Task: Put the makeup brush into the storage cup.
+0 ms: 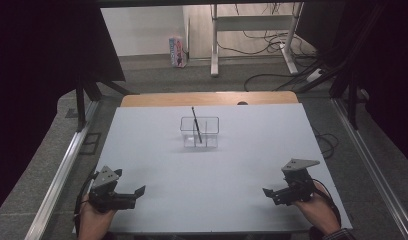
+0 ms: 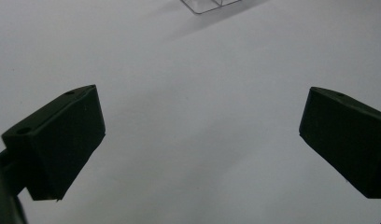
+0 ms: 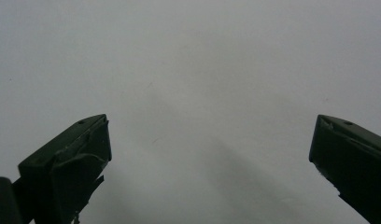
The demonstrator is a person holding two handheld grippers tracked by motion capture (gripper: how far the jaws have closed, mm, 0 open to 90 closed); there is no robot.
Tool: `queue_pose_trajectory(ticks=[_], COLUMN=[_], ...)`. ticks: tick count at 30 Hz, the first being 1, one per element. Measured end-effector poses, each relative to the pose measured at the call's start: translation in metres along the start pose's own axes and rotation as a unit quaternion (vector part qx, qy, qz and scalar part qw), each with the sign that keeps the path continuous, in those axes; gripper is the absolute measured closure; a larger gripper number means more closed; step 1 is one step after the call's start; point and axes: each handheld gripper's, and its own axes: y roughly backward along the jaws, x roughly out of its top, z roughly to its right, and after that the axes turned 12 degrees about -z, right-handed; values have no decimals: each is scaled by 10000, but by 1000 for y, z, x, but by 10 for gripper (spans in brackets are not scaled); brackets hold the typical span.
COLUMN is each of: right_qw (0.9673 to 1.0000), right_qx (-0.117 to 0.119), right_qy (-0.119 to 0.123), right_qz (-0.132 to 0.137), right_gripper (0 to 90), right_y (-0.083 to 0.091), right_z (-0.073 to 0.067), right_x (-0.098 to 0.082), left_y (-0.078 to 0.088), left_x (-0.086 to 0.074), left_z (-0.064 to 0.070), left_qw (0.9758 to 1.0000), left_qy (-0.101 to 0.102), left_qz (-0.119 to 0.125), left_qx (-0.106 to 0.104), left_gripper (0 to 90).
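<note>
Matt white table sheet (image 1: pixel 207 175), clear glossy plastic box (image 1: pixel 199 132)

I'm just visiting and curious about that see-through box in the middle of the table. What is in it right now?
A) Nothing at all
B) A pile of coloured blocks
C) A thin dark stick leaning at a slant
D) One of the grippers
C: in the high view, a thin dark stick leans at a slant in the clear box, its upper end poking above the rim, while both grippers rest far off near the table's front edge.
</note>
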Motion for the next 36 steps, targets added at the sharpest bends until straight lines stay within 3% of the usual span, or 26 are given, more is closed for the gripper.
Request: queue_pose_trajectory(ticks=[16, 29, 36], right_qw=[10000, 10000, 9999], right_qx=[5, 1, 2], right_qy=[12, 33, 39], right_qz=[-53, -73, -95], right_gripper=[0, 0, 0], right_y=[-1, -2, -3], right_z=[0, -1, -1], right_x=[0, 0, 1], left_y=[4, 2, 3], left_x=[-11, -18, -19], left_z=[-1, -1, 0], left_qw=[9996, 9986, 9985], left_qy=[5, 31, 50], left_qz=[-172, -434, -443], left_qx=[229, 297, 324], left_gripper=[8, 4, 4])
